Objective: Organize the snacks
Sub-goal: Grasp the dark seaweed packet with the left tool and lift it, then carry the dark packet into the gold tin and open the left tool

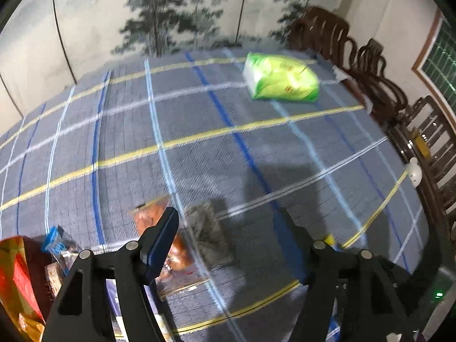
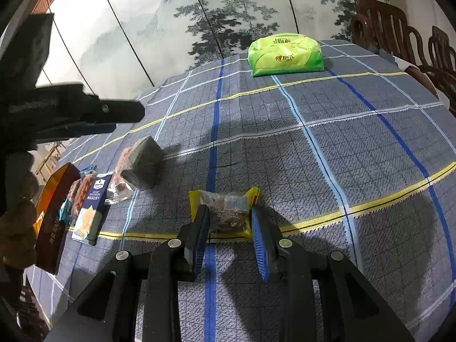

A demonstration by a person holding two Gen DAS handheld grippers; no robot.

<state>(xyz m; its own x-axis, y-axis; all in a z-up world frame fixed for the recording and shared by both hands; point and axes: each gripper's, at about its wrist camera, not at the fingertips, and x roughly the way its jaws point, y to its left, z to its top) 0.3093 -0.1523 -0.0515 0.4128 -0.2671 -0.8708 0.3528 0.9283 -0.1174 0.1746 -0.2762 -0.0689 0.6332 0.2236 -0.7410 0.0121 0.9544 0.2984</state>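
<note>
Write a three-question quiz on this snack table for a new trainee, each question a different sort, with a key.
1. True or false: the right tool has its fingers on either side of the yellow-edged snack packet.
2. Multiple choice: where does the green tissue pack lie? A) at the far side of the plaid tablecloth B) on top of the grey wrapped block C) between the left tool's fingers
3. Fill in: the left tool is ____, with nothing between its fingers.

Key:
1. True; the fingers flank the packet, though a firm grip cannot be confirmed.
2. A
3. open
</note>
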